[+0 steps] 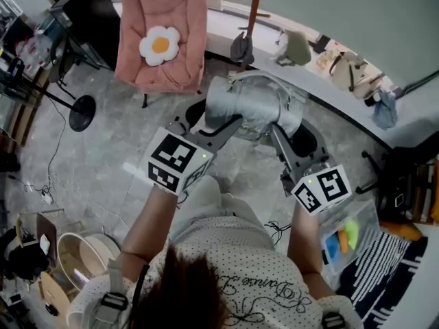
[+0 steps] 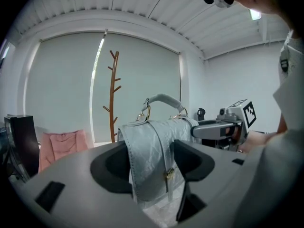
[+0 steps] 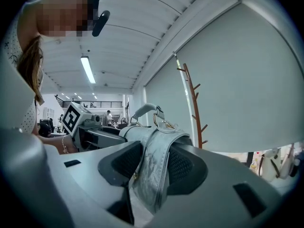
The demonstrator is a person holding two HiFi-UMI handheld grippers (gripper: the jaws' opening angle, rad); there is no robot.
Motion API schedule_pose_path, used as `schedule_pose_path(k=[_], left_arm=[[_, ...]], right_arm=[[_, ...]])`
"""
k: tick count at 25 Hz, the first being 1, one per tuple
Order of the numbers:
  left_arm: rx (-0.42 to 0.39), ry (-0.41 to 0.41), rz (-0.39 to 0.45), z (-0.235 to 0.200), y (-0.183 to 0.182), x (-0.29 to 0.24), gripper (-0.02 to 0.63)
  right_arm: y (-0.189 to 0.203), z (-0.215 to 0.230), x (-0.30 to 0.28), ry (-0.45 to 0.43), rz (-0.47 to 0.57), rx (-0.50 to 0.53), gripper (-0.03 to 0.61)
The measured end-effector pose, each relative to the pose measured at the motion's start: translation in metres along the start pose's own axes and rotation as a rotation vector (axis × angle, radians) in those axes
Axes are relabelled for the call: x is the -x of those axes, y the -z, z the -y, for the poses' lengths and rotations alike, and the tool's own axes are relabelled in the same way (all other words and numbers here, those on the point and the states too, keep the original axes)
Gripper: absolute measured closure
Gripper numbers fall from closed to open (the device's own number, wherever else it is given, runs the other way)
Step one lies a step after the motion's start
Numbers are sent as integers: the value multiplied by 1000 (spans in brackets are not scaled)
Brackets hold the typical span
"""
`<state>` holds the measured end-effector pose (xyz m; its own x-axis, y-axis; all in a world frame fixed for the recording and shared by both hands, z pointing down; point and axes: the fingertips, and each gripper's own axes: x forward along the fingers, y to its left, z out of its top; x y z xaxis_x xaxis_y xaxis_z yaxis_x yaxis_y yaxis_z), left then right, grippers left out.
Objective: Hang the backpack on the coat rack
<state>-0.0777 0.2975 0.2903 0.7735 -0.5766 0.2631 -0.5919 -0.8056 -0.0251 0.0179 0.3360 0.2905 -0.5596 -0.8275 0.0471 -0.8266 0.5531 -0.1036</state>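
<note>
A pale grey backpack (image 1: pixel 250 108) with a top handle and gold rings hangs in the air in front of me, held from both sides. My left gripper (image 1: pixel 218 125) is shut on its left side, and a grey strap and panel (image 2: pixel 152 146) are pinched between its pads. On the other side my right gripper (image 1: pixel 280 141) is shut on a folded flap (image 3: pixel 154 156). The brown wooden coat rack (image 1: pixel 255 5) stands beyond the bag by the window ledge, its pegs bare in both gripper views: coat rack (image 2: pixel 114 99), coat rack (image 3: pixel 192 103).
A pink chair (image 1: pixel 168 53) with a flower cushion stands left of the rack. Bags and small items lie along the white ledge (image 1: pixel 343 67). A black stand base (image 1: pixel 82 112) is on the floor at left. A clear bin (image 1: pixel 343 238) sits at right.
</note>
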Motion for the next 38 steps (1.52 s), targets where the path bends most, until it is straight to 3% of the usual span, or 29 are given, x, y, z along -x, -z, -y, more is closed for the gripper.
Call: schedule_pose_path(k=[12, 28, 38], left_arm=[[15, 27, -5, -36, 2, -32, 347], [-10, 154, -3, -161, -13, -102, 347], [9, 203, -41, -184, -8, -139, 347]], right_arm=[[4, 28, -37, 23, -15, -34, 408], [-7, 83, -159, 139, -33, -52, 408], [2, 113, -183, 179, -57, -93, 409]])
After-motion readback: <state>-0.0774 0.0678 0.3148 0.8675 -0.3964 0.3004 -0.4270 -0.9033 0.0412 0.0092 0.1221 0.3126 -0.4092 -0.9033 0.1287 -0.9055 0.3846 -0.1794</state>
